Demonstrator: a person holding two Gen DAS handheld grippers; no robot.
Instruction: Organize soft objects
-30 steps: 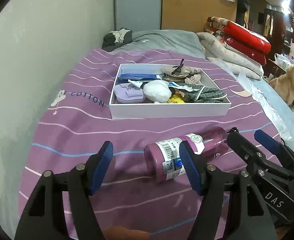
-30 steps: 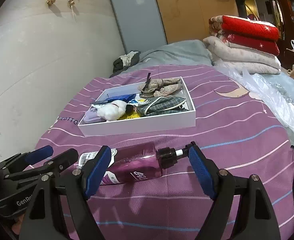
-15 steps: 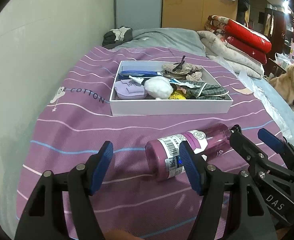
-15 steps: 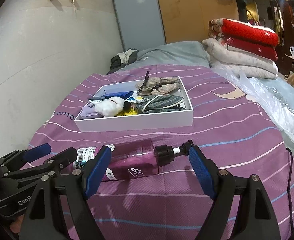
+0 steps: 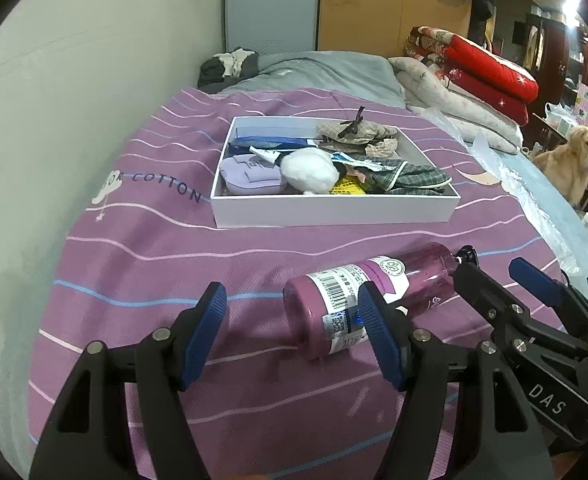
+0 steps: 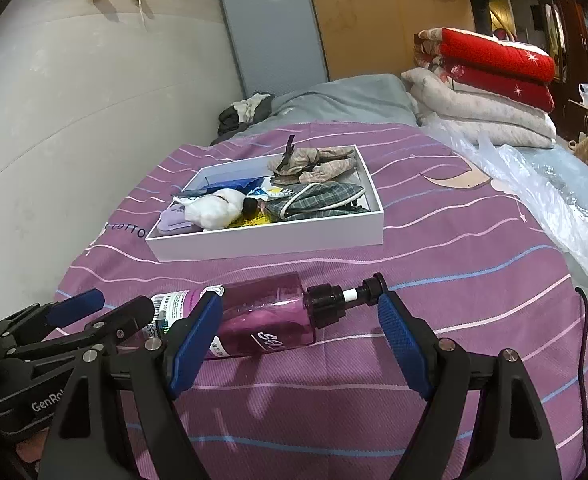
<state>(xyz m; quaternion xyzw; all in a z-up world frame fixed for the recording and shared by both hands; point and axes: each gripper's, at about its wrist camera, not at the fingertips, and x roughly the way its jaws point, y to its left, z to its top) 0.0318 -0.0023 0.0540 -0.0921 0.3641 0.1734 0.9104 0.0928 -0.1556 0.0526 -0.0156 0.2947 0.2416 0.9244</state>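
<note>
Soft objects (image 5: 309, 170) in white box (image 5: 333, 211), bottle (image 5: 357, 300) lying before it

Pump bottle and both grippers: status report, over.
Left gripper and right gripper open, empty. Pump bottle lying on purple bedspread, ungripped. White box of soft items beyond, path unobstructed.

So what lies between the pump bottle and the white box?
Only bare purple bedsheet between the pump bottle and the white box; both wrist views show it.
</note>
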